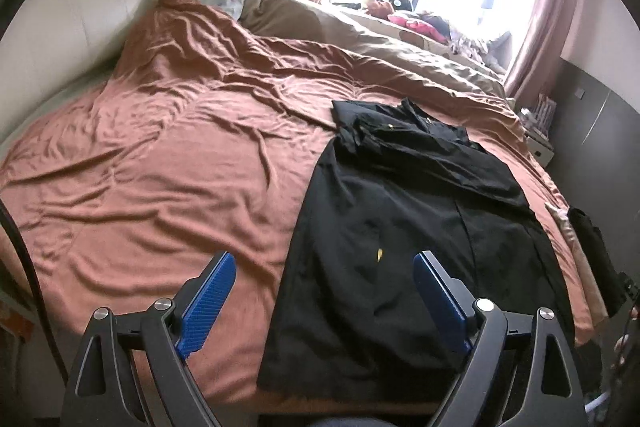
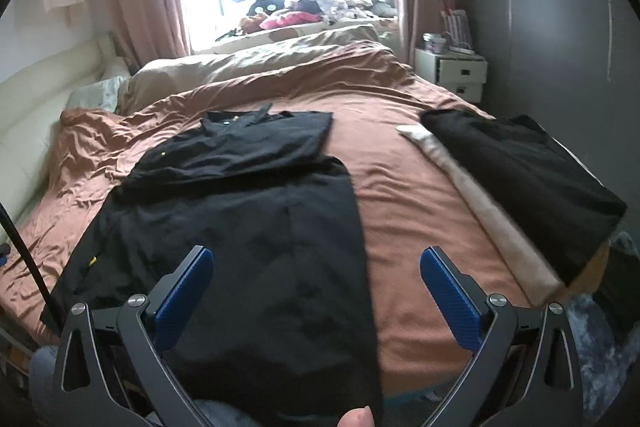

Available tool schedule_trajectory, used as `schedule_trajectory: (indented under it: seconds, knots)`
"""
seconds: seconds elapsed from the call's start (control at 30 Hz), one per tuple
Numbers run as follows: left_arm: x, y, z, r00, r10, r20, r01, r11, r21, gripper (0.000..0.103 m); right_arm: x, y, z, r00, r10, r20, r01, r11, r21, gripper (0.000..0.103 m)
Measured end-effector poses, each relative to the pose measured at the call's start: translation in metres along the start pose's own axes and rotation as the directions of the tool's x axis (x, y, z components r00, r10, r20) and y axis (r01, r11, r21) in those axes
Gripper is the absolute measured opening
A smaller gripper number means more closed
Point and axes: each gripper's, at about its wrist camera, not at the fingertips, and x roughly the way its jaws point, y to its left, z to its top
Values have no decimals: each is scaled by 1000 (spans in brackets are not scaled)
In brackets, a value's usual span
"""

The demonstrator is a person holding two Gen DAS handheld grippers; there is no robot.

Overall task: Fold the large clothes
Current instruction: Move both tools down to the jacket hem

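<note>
A long black garment (image 1: 400,227) lies flat on the rust-brown bed cover (image 1: 160,167), its collar end far from me and its sleeves folded across the upper part. In the right wrist view the same garment (image 2: 248,219) runs from the near bed edge toward the window. My left gripper (image 1: 323,261) hovers open above the garment's near left edge, with nothing between its blue pads (image 1: 208,299). My right gripper (image 2: 317,255) is wide open over the garment's near right edge and the cover (image 2: 400,187), pads clear of the cloth.
A second black folded garment (image 2: 520,179) rests on a beige cloth (image 2: 500,227) at the bed's right edge. Beyond stand a white nightstand (image 2: 452,71), pink curtains and a bright window. A cream headboard (image 1: 80,27) lines the left. A fingertip (image 2: 356,419) shows at the bottom.
</note>
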Motion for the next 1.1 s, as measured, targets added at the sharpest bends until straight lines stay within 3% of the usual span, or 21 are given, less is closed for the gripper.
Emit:
schedule_trajectory:
  seconds: [0.1,0.17,0.37,0.53,0.6,0.83,0.97,1.1]
  knots:
    - [-16,6,-9,1000,3,6,-4,1000,18,94,-15,-11,-4,1000,5,-29,-4,1000,28,103]
    - [-26,9,-15,1000,7,15,-8,1000,26,102,-23,-15,-4,999,16,-41,-15,999,29,103]
    - [-45,27,-35,1000,-3,9,3,1000,21,102,-32,-23,-5,996,17,-86,-22,998,-54,103]
    - [-44,44,-48,1000,-21,-14,21,1000,-20,102,-37,-40,-15,990,65,-124,-67,998,-17,103]
    - [-38,48,-52,999,-33,-37,32,999,-31,100,-40,-48,-19,988,77,-133,-79,997,-10,103]
    - [-12,51,-64,992,-63,-108,58,997,-50,76,-31,-62,-34,977,147,-157,-136,988,80,99]
    - [12,55,-70,987,-72,-146,62,995,-75,68,-9,-64,-46,962,197,-190,-171,974,148,85]
    - [38,60,-78,978,-73,-196,55,994,-96,60,17,-68,-56,942,254,-219,-205,953,225,80]
